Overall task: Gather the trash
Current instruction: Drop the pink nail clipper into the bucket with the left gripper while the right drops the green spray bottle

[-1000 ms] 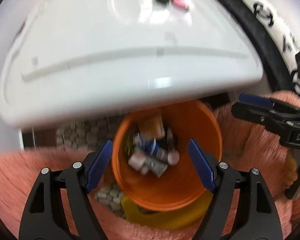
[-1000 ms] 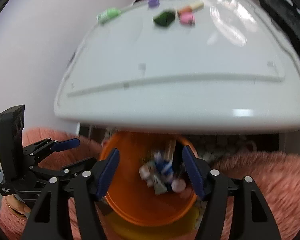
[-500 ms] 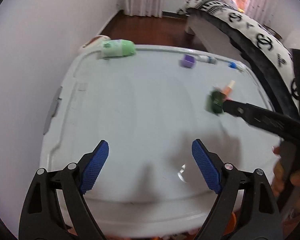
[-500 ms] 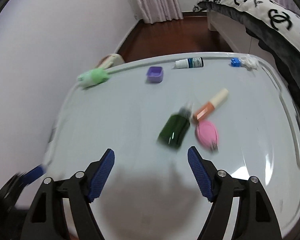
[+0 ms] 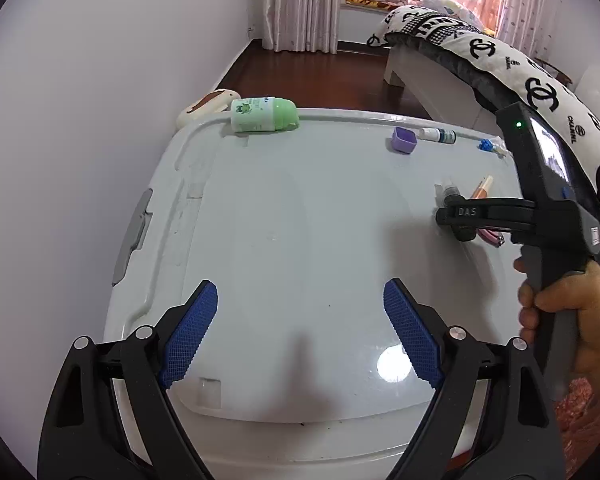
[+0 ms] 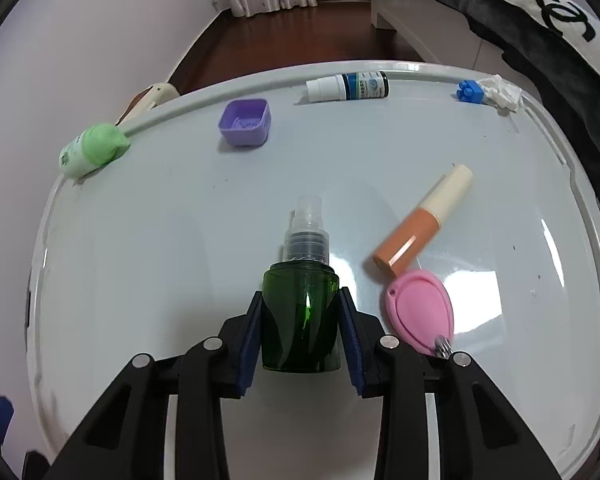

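Dark green translucent plastic forms the body of the spray bottle [image 6: 300,316], which lies on its side with a clear ribbed cap pointing far. The right gripper [image 6: 300,328] has its blue mesh-textured pads [image 6: 250,344] pressed against both flanks of that bottle, on the glossy white lid [image 6: 160,260] of a storage bin. Just right of the bottle lie an orange tube [image 6: 420,228] with a cream cap and a pink oval keyring tag [image 6: 422,312], the two touching. Along the lid's raised far rim sit a pale green bottle [image 5: 262,114] printed with a frog face, a square purple cup [image 6: 245,121], a small dropper bottle [image 6: 348,86] whose label is too small to read, and a blue toy brick [image 6: 470,91] against crumpled tissue [image 6: 502,92]. The left gripper [image 5: 300,336] hangs with jaws spread wide and holding nothing over the bare near-left half of the lid. "DAS" is moulded on the right tool's arm. A quilt [image 5: 540,92] with interlocking-C logos borders the right.
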